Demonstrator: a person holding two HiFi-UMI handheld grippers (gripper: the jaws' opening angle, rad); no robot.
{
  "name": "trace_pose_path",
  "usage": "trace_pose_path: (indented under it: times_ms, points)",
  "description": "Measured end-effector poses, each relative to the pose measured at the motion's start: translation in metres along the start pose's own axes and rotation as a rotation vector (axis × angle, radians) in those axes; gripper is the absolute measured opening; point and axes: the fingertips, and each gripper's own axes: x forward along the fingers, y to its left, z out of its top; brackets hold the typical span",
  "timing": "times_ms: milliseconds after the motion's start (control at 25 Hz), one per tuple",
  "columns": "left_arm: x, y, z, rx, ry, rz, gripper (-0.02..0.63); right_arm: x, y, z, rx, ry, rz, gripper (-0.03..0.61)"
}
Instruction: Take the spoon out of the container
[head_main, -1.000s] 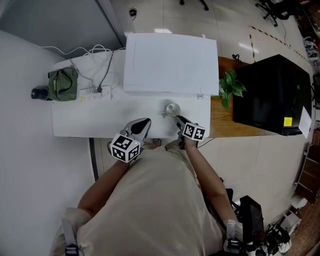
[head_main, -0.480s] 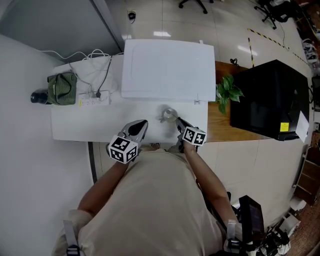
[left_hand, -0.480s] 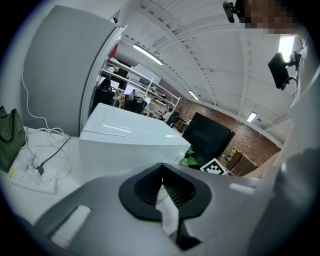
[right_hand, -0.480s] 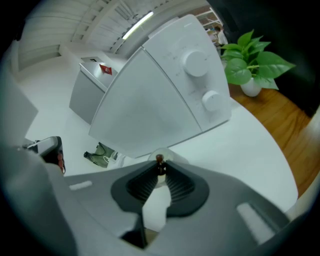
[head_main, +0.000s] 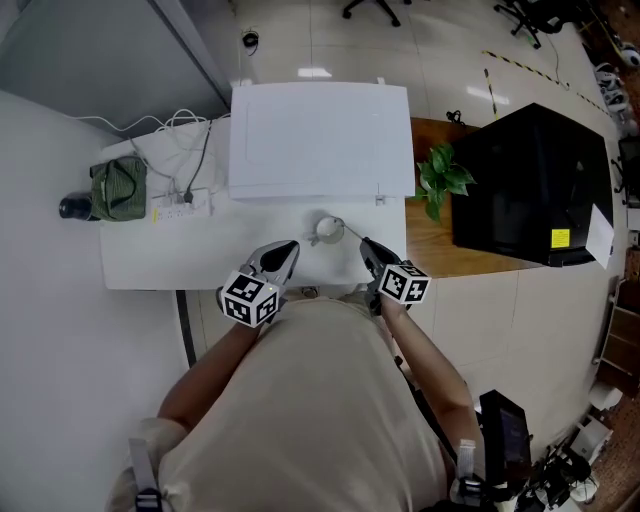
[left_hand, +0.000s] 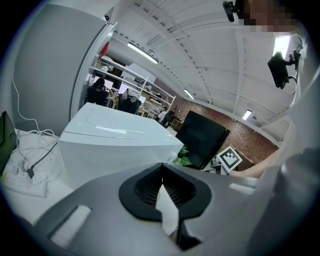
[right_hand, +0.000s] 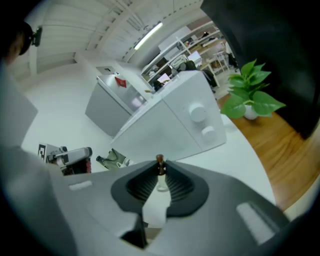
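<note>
A small clear container (head_main: 324, 229) stands on the white table (head_main: 200, 255) near its front edge. The thin spoon (head_main: 347, 232) leans out of it toward the right. My right gripper (head_main: 366, 244) is just right of the container. In the right gripper view its jaws (right_hand: 160, 167) are shut on the spoon's brown-tipped handle (right_hand: 160, 160). My left gripper (head_main: 287, 248) hovers to the left of the container. Its jaws (left_hand: 161, 170) are shut with nothing between them.
A large white appliance (head_main: 318, 140) with knobs fills the back of the table. At the far left lie a green bag (head_main: 118, 188), a dark bottle (head_main: 75, 208) and a power strip with cables (head_main: 180, 200). A potted plant (head_main: 440, 180) and a black cabinet (head_main: 530, 180) stand to the right.
My right gripper has closed on the spoon handle and drawn back to the right, away from the container. The left gripper has stayed where it was.
</note>
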Motion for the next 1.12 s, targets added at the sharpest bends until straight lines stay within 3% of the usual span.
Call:
trace_pose_path:
  times_ms: [280,720,1120]
  points:
    - [-0.001,-0.002,0.006,0.011,-0.022,0.016,-0.020,-0.019,-0.049,0.009,0.035,-0.079,-0.075,0.041]
    - [-0.025,0.007,-0.004,0.009,-0.020,0.088,-0.020,0.003,-0.115,-0.029,0.113,-0.071,-0.133,0.041]
    - [-0.046,0.008,-0.018,0.021,0.008,0.118,-0.020,0.024,-0.141,-0.054,0.246,-0.113,-0.120,0.041]
